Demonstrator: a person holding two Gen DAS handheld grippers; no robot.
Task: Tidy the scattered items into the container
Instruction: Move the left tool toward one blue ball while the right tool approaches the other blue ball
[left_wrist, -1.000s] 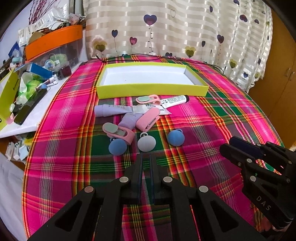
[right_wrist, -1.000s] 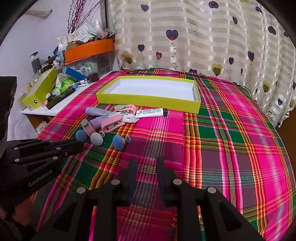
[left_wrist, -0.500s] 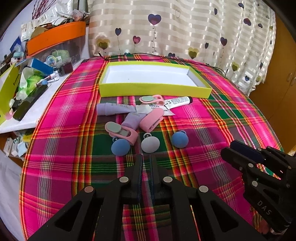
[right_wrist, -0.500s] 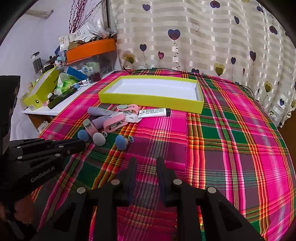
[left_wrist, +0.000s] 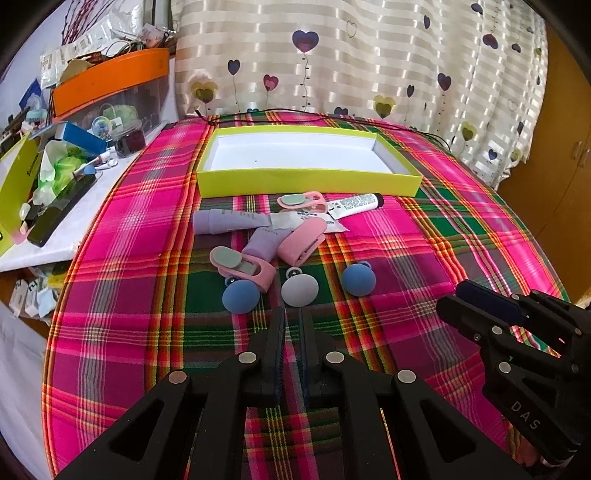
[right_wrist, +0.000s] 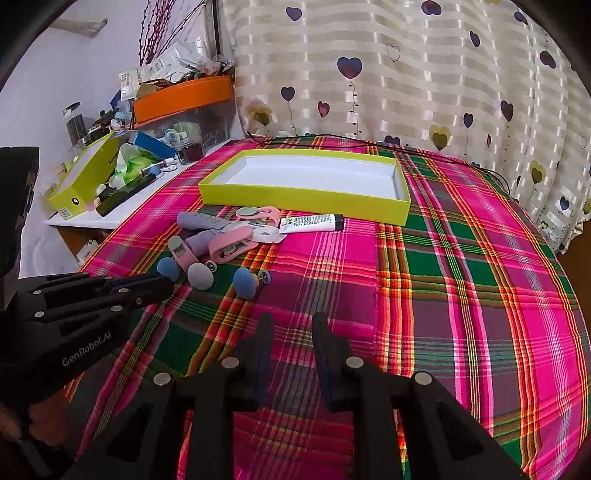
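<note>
The yellow-green tray is set at the far side of the plaid tablecloth, its white floor bare, so nothing is judged to be tidied yet. The scattered items are kept in 1 loose cluster just in front of its near wall: 2 lavender tubes, a white tube, 3 pink clips, 2 blue balls and 1 grey ball. The 3 balls form the row nearest the grippers, so a first pick there is judged the shortest reach.

The left gripper is held low, just short of the grey ball and aimed at it; its jaws are clenched with nothing between them, so they are judged to need opening before any grasp. The right gripper is poised over bare cloth to the right of the cluster, its jaws parted and empty, apparently kept ready for the blue ball on its side. Neither gripper is seen touching an item.
</note>
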